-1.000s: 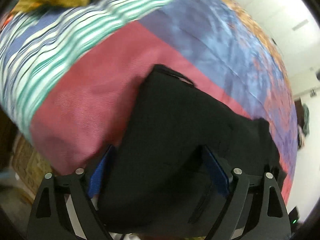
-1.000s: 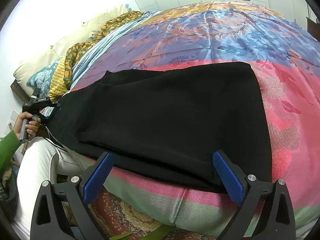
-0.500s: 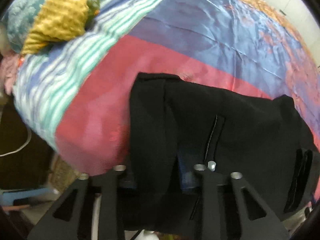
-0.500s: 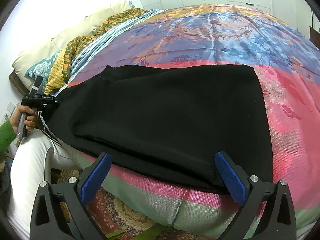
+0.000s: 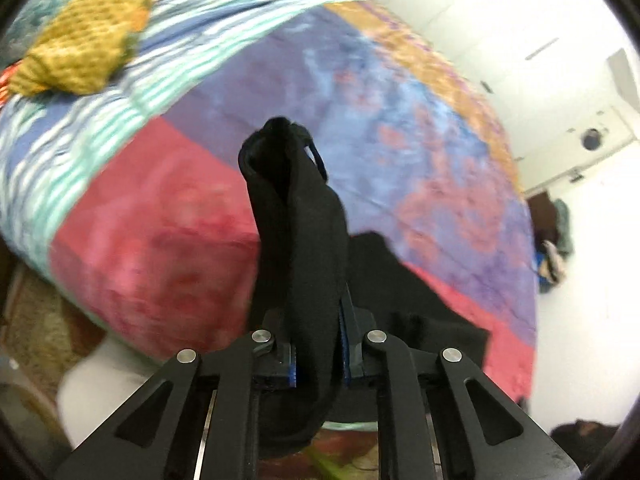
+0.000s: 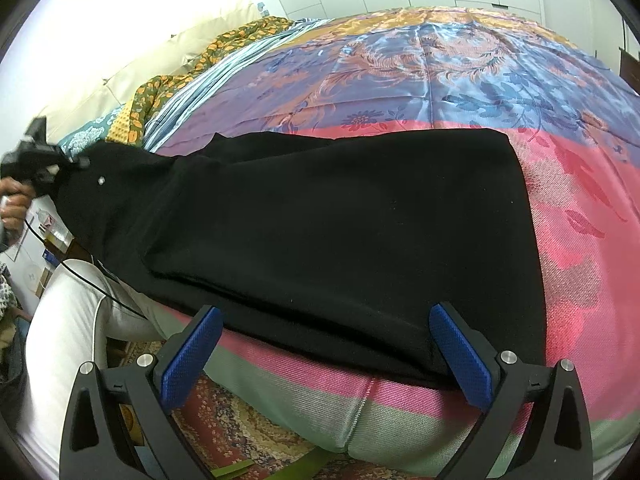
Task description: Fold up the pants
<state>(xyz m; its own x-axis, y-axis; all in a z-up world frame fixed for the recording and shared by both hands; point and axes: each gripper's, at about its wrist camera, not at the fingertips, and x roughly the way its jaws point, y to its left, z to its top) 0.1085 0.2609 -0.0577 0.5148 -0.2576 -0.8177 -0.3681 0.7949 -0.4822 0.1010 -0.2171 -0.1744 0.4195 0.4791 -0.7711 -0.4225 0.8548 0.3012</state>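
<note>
**One end of the pants pinched and raised**

One pair of black knit pants [image 6: 340, 224] is spread lengthwise along the near edge of a bed covered by a satin patchwork bedspread in pink, blue and orange [image 6: 460, 76]. At the far left of the right wrist view, one end of the garment is lifted off the bedspread, bunched into a narrow upright fold [image 5: 296, 216] and gripped by the left gripper [image 5: 318, 354], whose jaws have just been closing and are now clenched on the cloth. A hand [image 6: 12, 204] is seen on that tool's handle. The right gripper [image 6: 324, 354] is held above the bed's edge over the other end of the pants, its blue-padded jaws spread wide and grasping nothing. Yellow and green patterned pillows [image 6: 168, 88] are heaped at the head of the bed, and a patterned rug [image 6: 240, 428] is seen below.
</note>
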